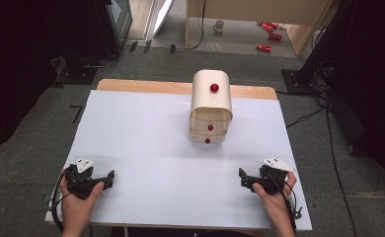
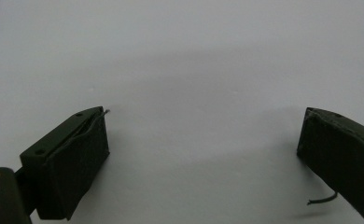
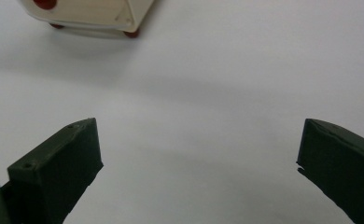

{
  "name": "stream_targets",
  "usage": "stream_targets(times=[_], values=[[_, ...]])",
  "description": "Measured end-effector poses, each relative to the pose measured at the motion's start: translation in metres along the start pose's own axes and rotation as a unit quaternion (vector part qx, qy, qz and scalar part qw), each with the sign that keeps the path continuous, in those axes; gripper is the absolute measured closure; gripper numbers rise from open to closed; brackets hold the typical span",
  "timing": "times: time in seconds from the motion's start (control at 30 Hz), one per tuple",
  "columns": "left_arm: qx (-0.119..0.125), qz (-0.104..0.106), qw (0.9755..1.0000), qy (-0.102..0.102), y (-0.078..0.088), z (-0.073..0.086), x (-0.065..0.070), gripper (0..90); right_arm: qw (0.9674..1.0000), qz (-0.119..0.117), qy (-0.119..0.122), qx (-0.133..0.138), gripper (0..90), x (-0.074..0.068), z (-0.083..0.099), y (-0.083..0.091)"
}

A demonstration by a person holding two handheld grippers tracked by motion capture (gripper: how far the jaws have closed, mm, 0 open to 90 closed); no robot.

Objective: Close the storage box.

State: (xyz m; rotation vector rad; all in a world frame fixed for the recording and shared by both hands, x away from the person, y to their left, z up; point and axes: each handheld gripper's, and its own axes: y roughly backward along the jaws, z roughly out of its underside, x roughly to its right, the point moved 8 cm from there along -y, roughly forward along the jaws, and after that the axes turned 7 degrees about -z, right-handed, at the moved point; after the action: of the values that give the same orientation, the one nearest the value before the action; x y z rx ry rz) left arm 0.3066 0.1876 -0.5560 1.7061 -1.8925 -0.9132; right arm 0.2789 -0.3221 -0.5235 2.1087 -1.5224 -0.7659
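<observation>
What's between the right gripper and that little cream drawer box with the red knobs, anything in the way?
Nothing visible. The right gripper sits open at the near right of the white table, and bare tabletop runs from its jaws up to the drawer box standing toward the far middle. The left gripper is off at the near left.

A table (image 1: 131, 128) with a white sheet over its top carries the scene; a strip of bare wood (image 1: 146, 86) shows along the far edge. A cream cabinet (image 1: 210, 106) with a rounded top and red knobs stands on the sheet, towards the far edge and slightly right of centre. Near of the cabinet, at the front corners, two grippers sit low at the sheet, the left gripper (image 1: 110, 178) and the right gripper (image 1: 243, 178), both well apart from the cabinet.
</observation>
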Motion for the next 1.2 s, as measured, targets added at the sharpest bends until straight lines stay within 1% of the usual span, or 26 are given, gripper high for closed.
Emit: stream_targets(times=[0.03, 0.1, 0.27, 0.3, 0.37, 0.6, 0.67, 0.83, 0.93, 0.97, 1.0, 1.1, 1.2], values=[[0.0, 0.0, 1.0, 0.0, 0.0, 0.0, 0.0, 1.9, 1.0, 0.005, -0.003, -0.002, 0.0, 0.006, 0.004, 0.003], [0.0, 0.0, 1.0, 0.0, 0.0, 0.0, 0.0, 1.9, 1.0, 0.006, -0.006, -0.002, 0.0, 0.008, 0.006, 0.004], [0.0, 0.0, 1.0, -0.001, 0.0, 0.0, 0.0, 1.9, 0.9996, 0.017, -0.023, -0.007, 0.0, 0.025, 0.017, 0.012], [0.0, 0.0, 1.0, -0.001, 0.0, 0.0, 0.0, 1.9, 0.9994, 0.023, -0.025, -0.011, 0.0, 0.03, 0.022, 0.015], [0.0, 0.0, 1.0, 0.0, 0.0, 0.0, 0.0, 1.9, 0.9993, 0.024, -0.025, -0.012, 0.0, 0.032, 0.023, 0.016], [0.0, 0.0, 1.0, 0.0, 0.0, 0.0, 0.0, 1.9, 0.9985, 0.036, -0.032, -0.025, 0.0, 0.05, 0.037, 0.027], [0.0, 0.0, 1.0, 0.0, 0.0, 0.0, 0.0, 1.9, 0.9986, 0.035, -0.03, -0.027, 0.0, 0.054, 0.039, 0.03], [-0.001, 0.0, 1.0, -0.002, 0.0, 0.0, 0.0, 1.9, 0.998, 0.047, -0.026, -0.035, 0.0, 0.064, 0.046, 0.036], [0.0, 0.0, 1.0, -0.002, 0.0, 0.0, 0.0, 1.9, 0.9975, 0.049, -0.032, -0.038, 0.0, 0.067, 0.05, 0.036], [-0.001, 0.0, 1.0, -0.002, 0.0, 0.0, 0.0, 1.9, 0.9977, 0.047, -0.03, -0.04, 0.0, 0.067, 0.052, 0.035], [-0.001, 0.0, 1.0, -0.002, 0.0, 0.0, 0.0, 1.9, 0.9974, 0.049, -0.028, -0.044, 0.0, 0.067, 0.055, 0.034], [-0.001, 0.0, 1.0, -0.002, 0.0, 0.0, 0.0, 1.9, 0.997, 0.064, 0.001, -0.044, 0.0, 0.066, 0.057, 0.032], [-0.001, 0.0, 1.0, -0.002, 0.0, 0.0, 0.0, 1.9, 0.9975, 0.064, 0.003, -0.029, 0.0, 0.066, 0.058, 0.031]])
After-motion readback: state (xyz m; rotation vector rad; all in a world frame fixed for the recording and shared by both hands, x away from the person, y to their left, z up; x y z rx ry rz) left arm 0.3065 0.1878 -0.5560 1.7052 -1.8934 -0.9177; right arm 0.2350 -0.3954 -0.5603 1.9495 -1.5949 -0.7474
